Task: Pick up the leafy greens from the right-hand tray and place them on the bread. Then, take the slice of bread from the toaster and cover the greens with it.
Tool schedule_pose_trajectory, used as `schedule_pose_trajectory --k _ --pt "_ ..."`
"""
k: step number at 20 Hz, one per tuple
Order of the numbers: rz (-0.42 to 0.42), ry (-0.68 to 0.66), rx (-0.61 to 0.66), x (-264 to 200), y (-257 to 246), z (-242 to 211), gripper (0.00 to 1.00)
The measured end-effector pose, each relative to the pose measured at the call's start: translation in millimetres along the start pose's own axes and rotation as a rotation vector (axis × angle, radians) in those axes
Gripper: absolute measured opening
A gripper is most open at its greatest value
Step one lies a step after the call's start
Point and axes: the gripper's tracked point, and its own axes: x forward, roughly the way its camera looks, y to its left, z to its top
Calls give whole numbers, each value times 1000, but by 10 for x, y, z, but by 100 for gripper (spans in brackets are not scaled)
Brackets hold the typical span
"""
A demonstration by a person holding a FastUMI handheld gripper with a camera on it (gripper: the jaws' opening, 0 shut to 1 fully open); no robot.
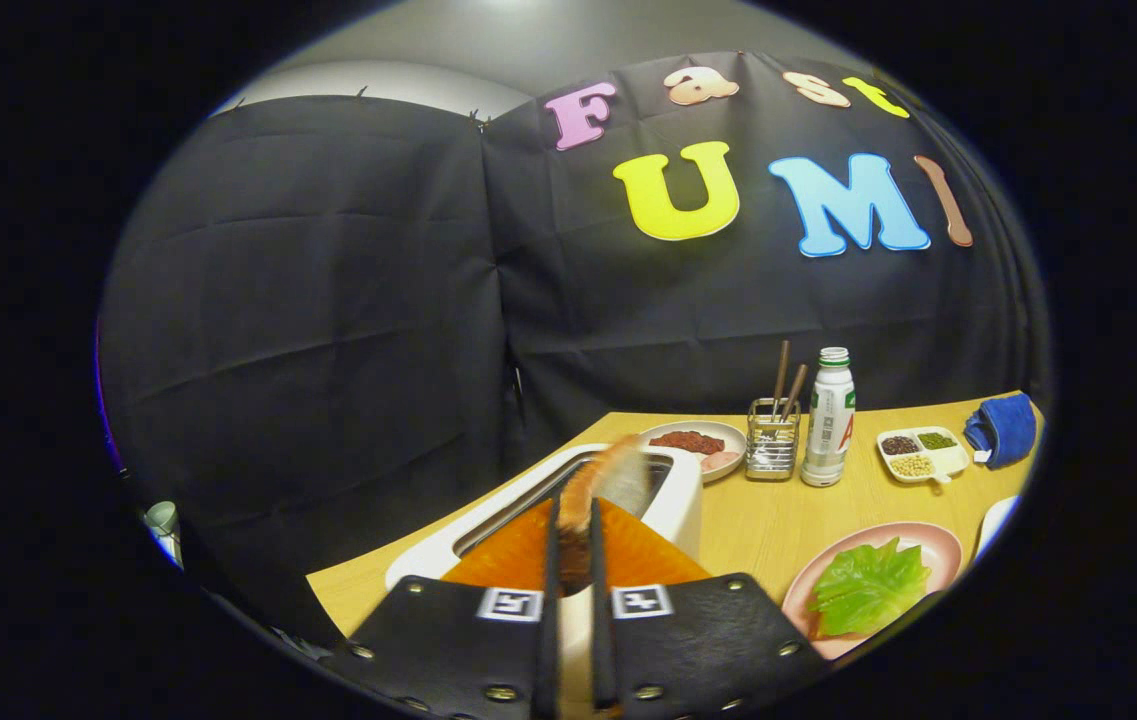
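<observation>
Two fingers pinch the bread slice above the toaster; a loose grip could drop it back into the slot.

The gripper is reaching forward, its fingers nearly closed, pinching the bread slice between them

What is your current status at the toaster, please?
Claw shut on bread slice, slice over toaster slot. Leafy greens already on pink plate. Nothing in the way.
</observation>
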Motion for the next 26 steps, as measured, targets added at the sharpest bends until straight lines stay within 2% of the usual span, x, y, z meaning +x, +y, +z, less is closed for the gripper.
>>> schedule_pose_trajectory --k 1,4,9,15,20,26 --pt "3 0 0 23 -15 5 9" --pt "23 -3 20 18 -11 43 9" --pt "75 -112 76 -162 1 473 9" --pt "112 -174 144 -456 -161 815 9" --pt "7 -215 106 -727 -626 925 9" --pt "-222 -174 66 -961 -1560 667 9"
